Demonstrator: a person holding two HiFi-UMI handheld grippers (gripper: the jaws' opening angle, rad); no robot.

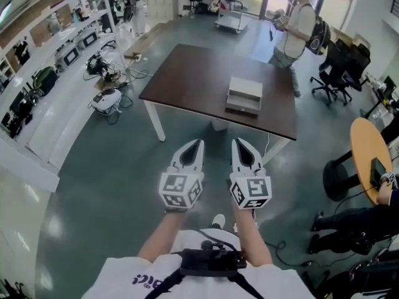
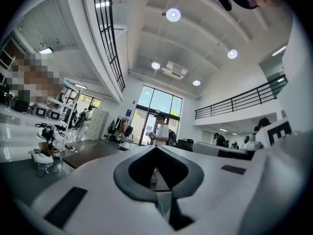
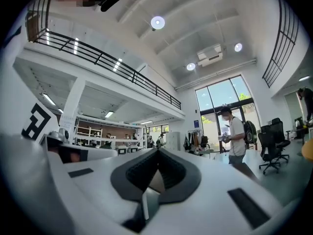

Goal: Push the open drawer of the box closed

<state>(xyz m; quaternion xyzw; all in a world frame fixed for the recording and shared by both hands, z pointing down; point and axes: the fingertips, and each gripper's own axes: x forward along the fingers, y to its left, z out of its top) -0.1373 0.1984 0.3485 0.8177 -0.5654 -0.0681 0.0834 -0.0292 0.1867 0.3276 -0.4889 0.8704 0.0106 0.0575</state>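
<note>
A white box [image 1: 244, 95] lies on the near right part of a dark brown table [image 1: 187, 80]; its drawer sticks out toward me at the front. Both grippers hang side by side in the air above the floor, short of the table's near edge and well apart from the box. My left gripper [image 1: 199, 143] is shut with nothing in it, its jaws meeting tip to tip [image 2: 156, 148]. My right gripper [image 1: 236, 142] is also shut and empty [image 3: 157, 151]. Both point up and forward toward the table.
A person [image 1: 298, 27] stands past the table's far right corner. Office chairs [image 1: 340, 73] and a round wooden table [image 1: 369, 154] are at the right, with a seated person's legs [image 1: 349, 223] below. Benches with equipment [image 1: 68, 55] and floor cables [image 1: 107, 99] line the left.
</note>
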